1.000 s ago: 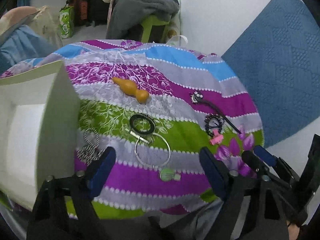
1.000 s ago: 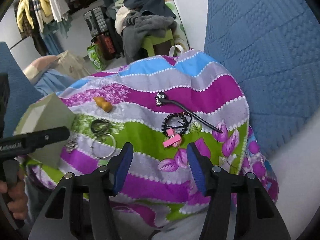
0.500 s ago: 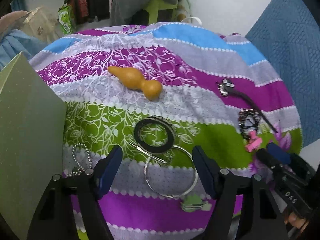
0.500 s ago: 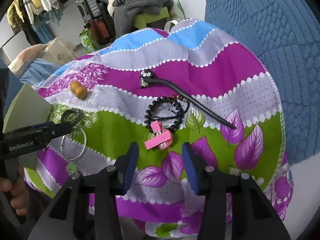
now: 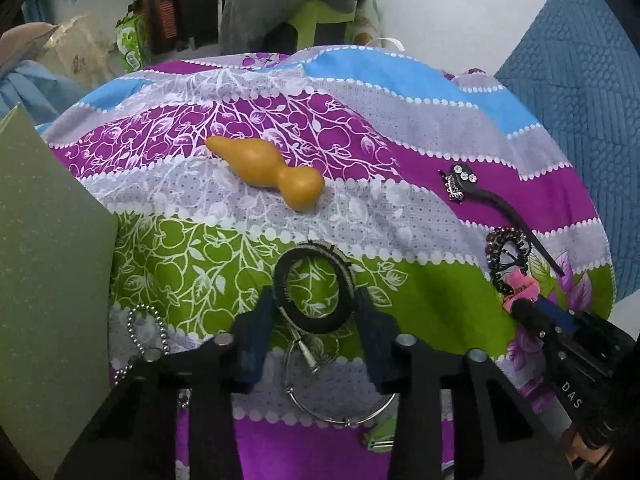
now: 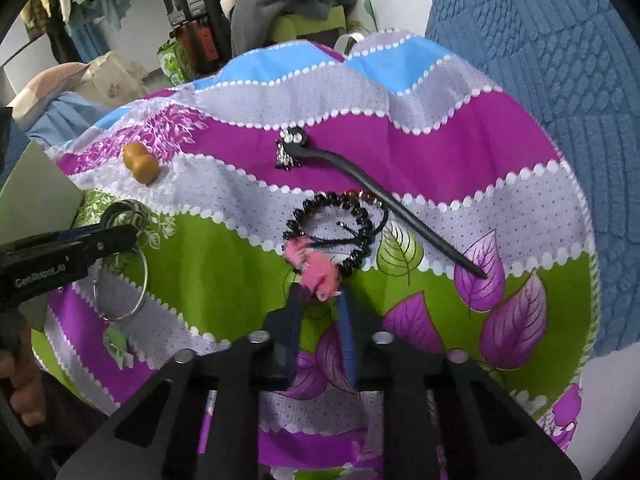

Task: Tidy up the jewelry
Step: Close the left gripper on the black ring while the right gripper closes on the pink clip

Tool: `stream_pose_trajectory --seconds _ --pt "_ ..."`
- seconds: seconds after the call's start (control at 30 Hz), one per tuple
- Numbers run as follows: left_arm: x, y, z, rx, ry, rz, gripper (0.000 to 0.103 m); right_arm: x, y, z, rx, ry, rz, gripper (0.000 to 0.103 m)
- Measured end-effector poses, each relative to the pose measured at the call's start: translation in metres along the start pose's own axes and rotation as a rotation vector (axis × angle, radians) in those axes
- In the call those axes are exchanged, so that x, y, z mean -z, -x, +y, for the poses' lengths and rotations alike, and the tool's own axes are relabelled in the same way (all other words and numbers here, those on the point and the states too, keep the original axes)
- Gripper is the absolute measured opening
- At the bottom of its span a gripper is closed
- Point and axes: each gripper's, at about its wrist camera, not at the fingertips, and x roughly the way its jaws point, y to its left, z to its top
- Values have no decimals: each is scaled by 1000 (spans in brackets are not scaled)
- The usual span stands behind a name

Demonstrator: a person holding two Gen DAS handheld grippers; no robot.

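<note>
Jewelry lies on a striped floral cloth (image 5: 400, 208). My left gripper (image 5: 316, 308) has its jaws around a black bangle (image 5: 314, 286), touching its sides. A silver hoop (image 5: 340, 400) and a metal clasp lie under it. My right gripper (image 6: 320, 292) is shut on a pink hair clip (image 6: 316, 268) lying on a black beaded bracelet (image 6: 332, 228). A black hair stick with rhinestones (image 6: 360, 184) lies beyond. An orange gourd charm (image 5: 272, 172) sits farther back. A bead chain (image 5: 148, 332) lies at the left.
A grey-green box (image 5: 44, 272) stands at the left edge of the cloth. A small green clip (image 6: 116, 344) lies near the front edge. A blue quilted surface (image 6: 540, 60) is on the right. Clothes and a green stool (image 5: 320, 20) are behind.
Both grippers moved forward and down. The left jaws narrowed around the black bangle. The right jaws closed onto the pink hair clip.
</note>
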Motion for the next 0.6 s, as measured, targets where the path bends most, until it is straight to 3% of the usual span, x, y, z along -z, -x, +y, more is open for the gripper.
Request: stream_pose_trajectory --seconds 0.17,0.6 --pt "3 7 0 24 7 -9 22 1 7 -2 -14 -23 -6 5" --pt "17 66 11 110 62 -33 21 5 56 7 -67 -81 -53 5"
